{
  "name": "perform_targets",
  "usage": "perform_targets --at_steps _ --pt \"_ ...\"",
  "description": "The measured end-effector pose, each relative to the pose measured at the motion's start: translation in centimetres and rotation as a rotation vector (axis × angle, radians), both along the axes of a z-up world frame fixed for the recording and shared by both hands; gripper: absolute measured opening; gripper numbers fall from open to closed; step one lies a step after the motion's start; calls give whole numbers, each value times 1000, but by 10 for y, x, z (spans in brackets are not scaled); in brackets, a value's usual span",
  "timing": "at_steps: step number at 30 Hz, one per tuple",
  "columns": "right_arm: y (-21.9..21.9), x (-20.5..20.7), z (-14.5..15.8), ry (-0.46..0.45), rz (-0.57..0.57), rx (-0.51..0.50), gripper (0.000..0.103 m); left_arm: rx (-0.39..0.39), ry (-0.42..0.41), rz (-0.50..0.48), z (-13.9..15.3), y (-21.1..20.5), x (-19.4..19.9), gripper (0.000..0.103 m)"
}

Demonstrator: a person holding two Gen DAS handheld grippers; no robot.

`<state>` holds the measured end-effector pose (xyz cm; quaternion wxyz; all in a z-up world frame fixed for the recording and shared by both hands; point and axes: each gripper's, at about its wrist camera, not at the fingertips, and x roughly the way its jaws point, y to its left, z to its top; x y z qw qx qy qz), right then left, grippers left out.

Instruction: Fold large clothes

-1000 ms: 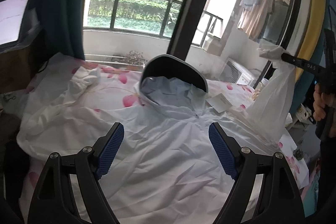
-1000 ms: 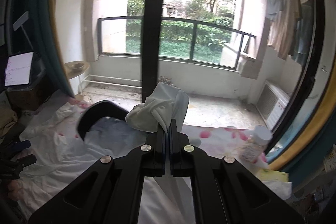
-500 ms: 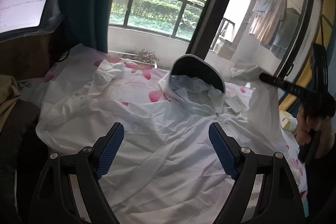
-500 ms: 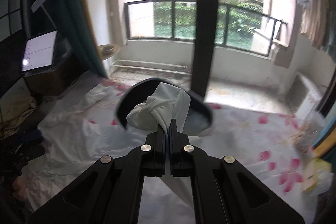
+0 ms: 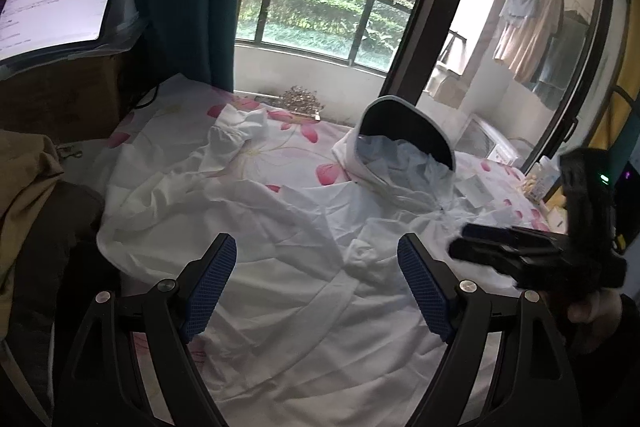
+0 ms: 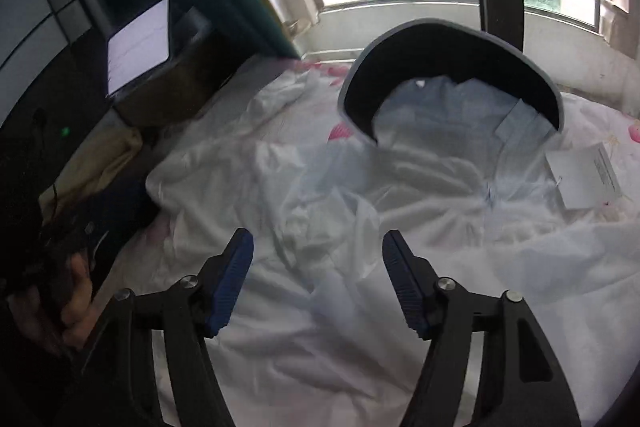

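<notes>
Both grippers, left and right, hover spread and empty over the thin white brimmed-hood jacket (sleeve seemingly laid inward), ready to regrasp

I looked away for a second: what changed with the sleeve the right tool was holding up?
The right tool let go: its jaws, shut on the lifted sleeve before, are now open, and the sleeve lies folded in across the white jacket. The left tool stayed open and empty above it.

White jacket with black, grey-edged hood brim; white bedsheet printed with pink petals; blue gripper pads
</notes>
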<state>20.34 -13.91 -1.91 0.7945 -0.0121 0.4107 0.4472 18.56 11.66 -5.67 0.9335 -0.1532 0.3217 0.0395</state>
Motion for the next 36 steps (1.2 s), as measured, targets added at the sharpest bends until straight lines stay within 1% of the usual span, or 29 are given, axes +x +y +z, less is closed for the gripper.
perform_targets --at_steps 3,6,9,11,13,15,16,19,21,22,23,24,26,27,29,33,36 --pt "-16 -9 7 -37 -18 -31 67 16 17 4 -2 -2 6 85" --pt "-59 -11 18 -79 -88 -36 67 37 35 -23 -6 -10 22 85" --pt "-104 -4 19 -113 -217 -55 67 62 58 -73 -12 -23 44 85" --pt "-139 4 18 -130 -320 -79 67 78 70 -131 -17 -37 61 85" --pt "-170 13 11 -128 -412 -102 67 118 97 -168 -24 -52 80 85" --pt "-203 22 4 -102 -497 -108 67 125 120 -209 -33 -61 95 85" --pt "-215 25 0 -90 -530 -106 67 131 152 -217 -40 -65 105 85" --pt "-245 32 -10 -68 -601 -104 67 144 210 -230 -60 -69 118 85" --pt "-257 31 -12 -65 -612 -99 67 142 241 -237 -71 -70 123 80" --pt "-260 31 -13 -68 -618 -96 67 145 259 -244 -77 -70 125 68" --pt "-263 30 -16 -66 -624 -91 67 148 275 -250 -84 -73 127 53" --pt "-263 31 -18 -61 -631 -88 67 159 262 -255 -85 -74 127 52" --pt "-269 32 -25 -40 -645 -79 67 161 253 -276 -83 -77 125 15" --pt "-277 30 -27 -30 -649 -78 67 159 252 -274 -80 -76 124 12" --pt "-284 32 -35 -12 -663 -77 67 166 225 -243 -70 -72 117 9" --pt "-296 33 -42 5 -687 -91 67 155 174 -162 -44 -58 100 9" --pt "-299 37 -51 39 -691 -133 67 158 190 -131 -43 -53 96 9"
